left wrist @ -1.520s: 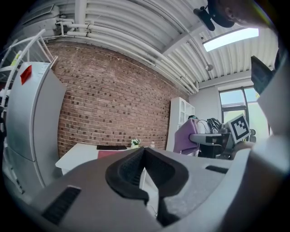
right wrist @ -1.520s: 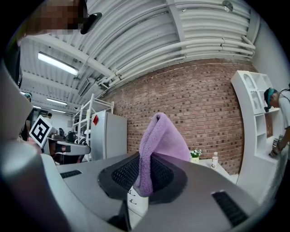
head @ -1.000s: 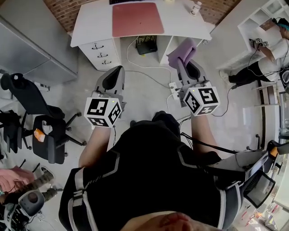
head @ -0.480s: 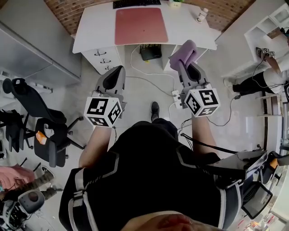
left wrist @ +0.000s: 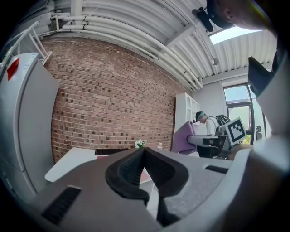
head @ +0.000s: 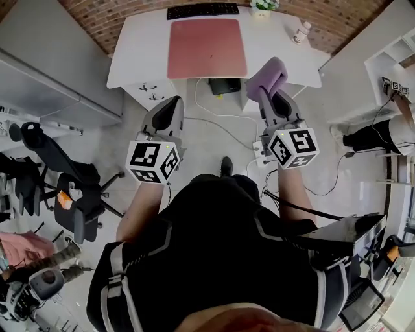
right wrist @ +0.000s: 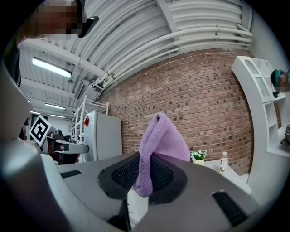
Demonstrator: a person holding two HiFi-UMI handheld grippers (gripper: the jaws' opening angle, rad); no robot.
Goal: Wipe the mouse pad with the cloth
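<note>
Approach step, probably, with cloth (right wrist: 165, 138) clamped in right gripper (right wrist: 144, 176), left gripper (left wrist: 145, 154) closed, empty. Next, reaching forward onto mouse pad (head: 206, 48).

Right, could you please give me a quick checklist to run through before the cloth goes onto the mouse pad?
1. Grip: ok, the right gripper is shut on the purple cloth.
2. Free tool: ok, the left gripper is shut on nothing.
3. Nothing on the mouse pad: ok; the keyboard lies behind it, the bottle off to one side.
4. Contact: not ok; both grippers hang short of the desk, over the floor.
5. Where the pad is dirty: cannot tell.
</note>
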